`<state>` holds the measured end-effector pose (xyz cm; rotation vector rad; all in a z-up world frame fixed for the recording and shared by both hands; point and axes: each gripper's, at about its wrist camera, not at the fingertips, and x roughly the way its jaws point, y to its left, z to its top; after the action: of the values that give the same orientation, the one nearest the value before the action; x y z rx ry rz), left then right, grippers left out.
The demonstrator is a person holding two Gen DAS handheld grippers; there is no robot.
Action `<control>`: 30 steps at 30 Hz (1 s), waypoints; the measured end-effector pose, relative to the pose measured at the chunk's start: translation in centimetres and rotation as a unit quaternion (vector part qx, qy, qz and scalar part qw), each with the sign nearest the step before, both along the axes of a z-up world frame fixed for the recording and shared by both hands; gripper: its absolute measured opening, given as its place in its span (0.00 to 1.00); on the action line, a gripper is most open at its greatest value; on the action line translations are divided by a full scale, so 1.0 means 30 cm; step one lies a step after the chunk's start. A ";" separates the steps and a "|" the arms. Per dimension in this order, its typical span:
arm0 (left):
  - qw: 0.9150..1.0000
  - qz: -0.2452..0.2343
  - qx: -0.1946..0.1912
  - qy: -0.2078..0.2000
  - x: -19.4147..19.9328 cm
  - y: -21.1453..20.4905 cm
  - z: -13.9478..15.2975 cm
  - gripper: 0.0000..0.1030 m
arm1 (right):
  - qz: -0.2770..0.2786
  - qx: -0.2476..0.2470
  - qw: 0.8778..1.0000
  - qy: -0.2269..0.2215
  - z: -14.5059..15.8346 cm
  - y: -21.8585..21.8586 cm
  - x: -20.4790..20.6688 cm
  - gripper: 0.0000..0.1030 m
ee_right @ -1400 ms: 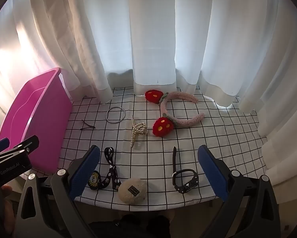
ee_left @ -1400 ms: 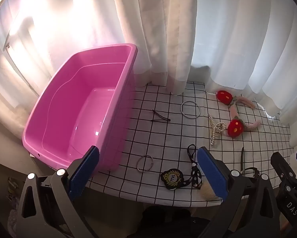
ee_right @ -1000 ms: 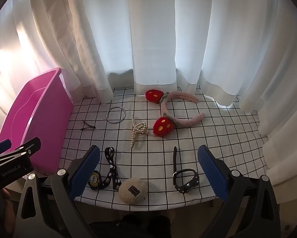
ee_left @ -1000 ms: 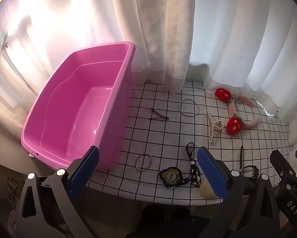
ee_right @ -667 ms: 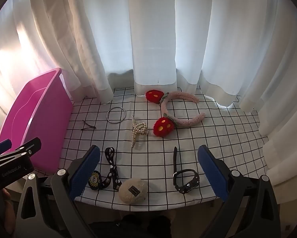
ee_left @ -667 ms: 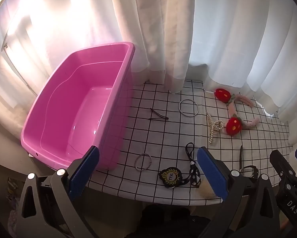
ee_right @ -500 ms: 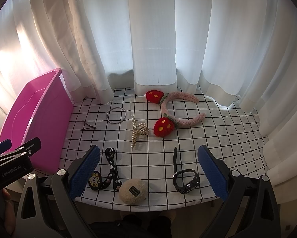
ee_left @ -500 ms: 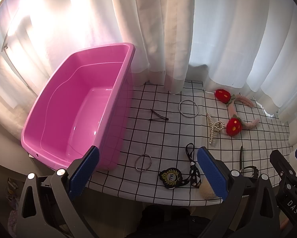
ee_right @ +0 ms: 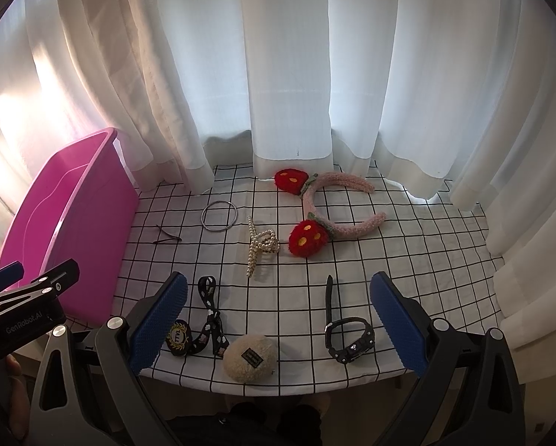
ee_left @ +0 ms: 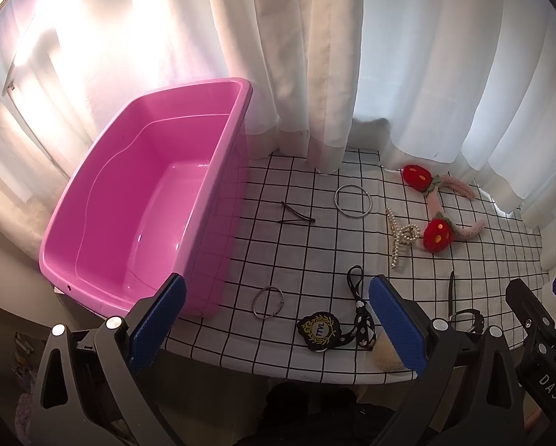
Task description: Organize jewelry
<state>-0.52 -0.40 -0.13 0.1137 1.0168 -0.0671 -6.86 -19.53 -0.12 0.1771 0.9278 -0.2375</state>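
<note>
Both tongs hung above the near edge of the tabletop [ee_right: 408, 260], spread wide and holding nothing: the left tongs [ee_left: 278, 321] in front of the pink tub [ee_left: 140, 200], the right tongs [ee_right: 278, 321] over the checked cloth. The tub stood at the left end. To its right lay a hairpin [ee_left: 296, 215], a large bangle [ee_left: 353, 200] and a small ring [ee_left: 267, 302]. Farther right were a pearl claw clip [ee_right: 260, 247] and a strawberry headband [ee_right: 337, 204]. Near the front edge lay a bow lanyard with badge [ee_right: 203, 321], a fuzzy cream clip [ee_right: 250, 358] and a black watch [ee_right: 346, 334].
</note>
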 end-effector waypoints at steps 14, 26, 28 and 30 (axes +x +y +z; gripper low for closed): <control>1.000 0.000 0.000 -0.002 -0.011 -0.013 0.004 0.94 | -0.001 0.002 1.000 -0.001 0.000 -0.003 -0.005 0.91; 1.000 0.003 -0.005 0.002 -0.003 -0.004 -0.005 0.94 | 0.002 0.015 1.000 0.000 -0.010 -0.030 -0.010 0.91; 1.000 0.005 -0.016 0.002 0.003 0.011 -0.016 0.94 | 0.000 0.023 1.000 0.001 -0.023 -0.046 -0.011 0.91; 1.000 0.009 -0.030 0.003 0.012 0.030 -0.032 0.94 | 0.000 0.033 0.999 0.006 -0.046 -0.066 -0.012 0.91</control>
<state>-0.16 0.50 -1.10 0.0496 1.0208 -0.0805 -7.24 -21.52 -1.50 0.2370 0.9477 -0.2078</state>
